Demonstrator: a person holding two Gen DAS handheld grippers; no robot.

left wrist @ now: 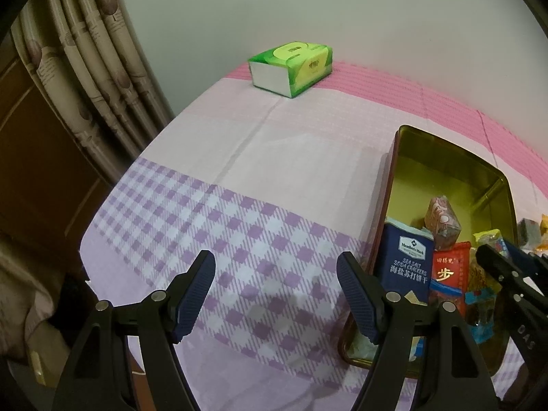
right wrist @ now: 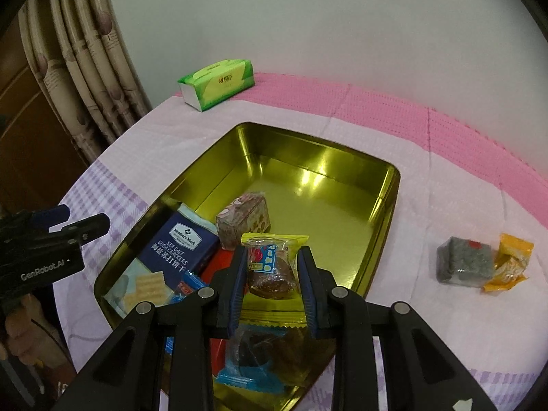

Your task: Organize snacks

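Over the near end of the gold tin (right wrist: 387, 185), your right gripper (right wrist: 272, 267) pinches a yellow-edged snack packet (right wrist: 274, 260), its blue pads pressed against the crinkly clear film on both sides, with a brown round cake showing through. The packet hangs above the tin's contents, not yet let go.

Inside the tin, at its near end, several snacks already lie piled: a navy soda cracker pack (right wrist: 181, 243) leaning against the left wall, a small pinkish printed box (right wrist: 245, 219) just beyond it, a red pouch (left wrist: 447, 270) and a blue-edged clear packet (right wrist: 246, 356) beneath your gripper. The far half of the tin is bare, glossy metal with rounded corners.

To the right of the tin, well apart from it on the tablecloth (right wrist: 445, 205), two snacks remain: a grey speckled block (right wrist: 464, 265) in clear wrap and, touching it, an orange packet (right wrist: 512, 260). So I judge the job mostly done, with this packet and those two left.

To the left of the tin, your left gripper (left wrist: 275, 294) hovers spread wide and empty over the soft checked cloth. Beyond the tin, near the wall, sits a green tissue pack (right wrist: 219, 82).
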